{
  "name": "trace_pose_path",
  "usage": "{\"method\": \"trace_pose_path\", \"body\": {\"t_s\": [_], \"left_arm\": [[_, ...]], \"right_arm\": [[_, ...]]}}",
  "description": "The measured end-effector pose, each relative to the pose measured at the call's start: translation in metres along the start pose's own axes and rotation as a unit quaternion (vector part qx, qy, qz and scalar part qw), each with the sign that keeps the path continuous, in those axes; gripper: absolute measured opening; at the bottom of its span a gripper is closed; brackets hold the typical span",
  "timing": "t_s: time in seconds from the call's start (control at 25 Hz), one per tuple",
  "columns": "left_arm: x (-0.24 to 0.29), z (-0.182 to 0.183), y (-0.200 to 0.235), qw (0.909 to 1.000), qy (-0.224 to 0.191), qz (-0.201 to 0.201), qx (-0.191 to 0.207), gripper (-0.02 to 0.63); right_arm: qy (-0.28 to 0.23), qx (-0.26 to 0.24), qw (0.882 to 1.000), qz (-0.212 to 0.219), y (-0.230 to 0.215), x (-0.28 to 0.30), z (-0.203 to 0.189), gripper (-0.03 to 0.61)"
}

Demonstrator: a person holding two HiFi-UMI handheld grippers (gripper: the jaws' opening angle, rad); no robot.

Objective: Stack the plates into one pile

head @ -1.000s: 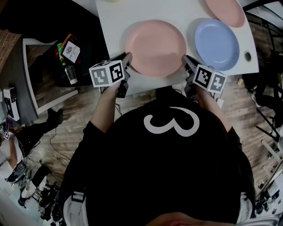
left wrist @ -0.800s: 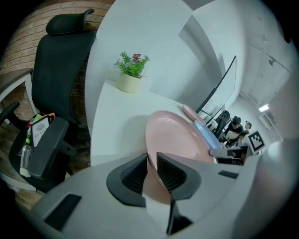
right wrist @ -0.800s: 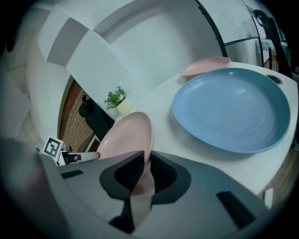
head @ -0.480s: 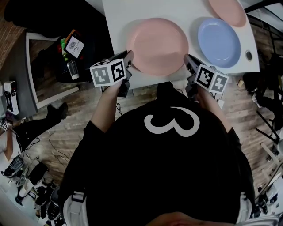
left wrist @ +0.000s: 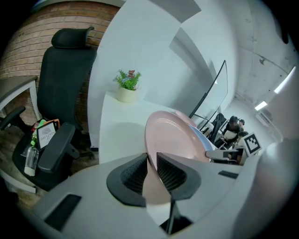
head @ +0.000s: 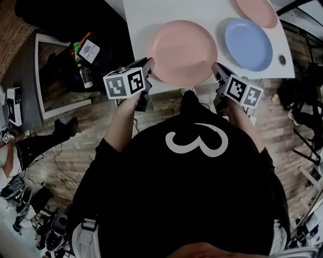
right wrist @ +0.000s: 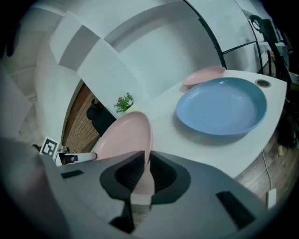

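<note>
A large pink plate (head: 181, 52) is at the near edge of the white table (head: 146, 20), seemingly raised a little off it. My left gripper (head: 149, 65) is shut on its left rim, and my right gripper (head: 217, 68) is shut on its right rim. In the left gripper view the pink plate (left wrist: 170, 137) runs edge-on between the pads of the left gripper (left wrist: 152, 161). The right gripper (right wrist: 145, 161) pinches the pink plate (right wrist: 124, 137) the same way. A blue plate (head: 248, 44) lies to the right, with a smaller pink plate (head: 257, 11) behind it.
A small potted plant (left wrist: 127, 86) stands at the table's far left corner. A round cable hole (head: 281, 59) sits in the near right corner. A black office chair (left wrist: 65, 70) and a shelf with bottles (head: 83, 65) are left of the table.
Both grippers keep hold of the large pink plate's rims. Plate and grippers have drifted slightly to the right in the head view, and the plate looks a little larger.
</note>
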State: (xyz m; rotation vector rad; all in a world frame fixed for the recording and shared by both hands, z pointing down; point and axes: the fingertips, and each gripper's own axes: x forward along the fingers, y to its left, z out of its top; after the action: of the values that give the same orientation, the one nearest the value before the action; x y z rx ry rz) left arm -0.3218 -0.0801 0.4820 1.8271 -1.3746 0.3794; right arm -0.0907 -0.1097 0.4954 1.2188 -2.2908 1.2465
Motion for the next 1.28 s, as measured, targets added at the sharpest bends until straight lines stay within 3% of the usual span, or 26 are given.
{"method": "trace_pose_path", "body": {"t_s": [0.6, 1.28], "left_arm": [[-0.026, -0.021, -0.047, 0.9985, -0.012, -0.037, 0.038, 0.075], [-0.003, -0.015, -0.109, 0.9925, 0.007, -0.095, 0.077, 0.075]], "right_arm": [[-0.051, 0.006, 0.999, -0.019, -0.002, -0.065, -0.018, 0.048], [-0.099, 0.033, 0.992, -0.068, -0.035, -0.125, -0.004, 0.046]]}}
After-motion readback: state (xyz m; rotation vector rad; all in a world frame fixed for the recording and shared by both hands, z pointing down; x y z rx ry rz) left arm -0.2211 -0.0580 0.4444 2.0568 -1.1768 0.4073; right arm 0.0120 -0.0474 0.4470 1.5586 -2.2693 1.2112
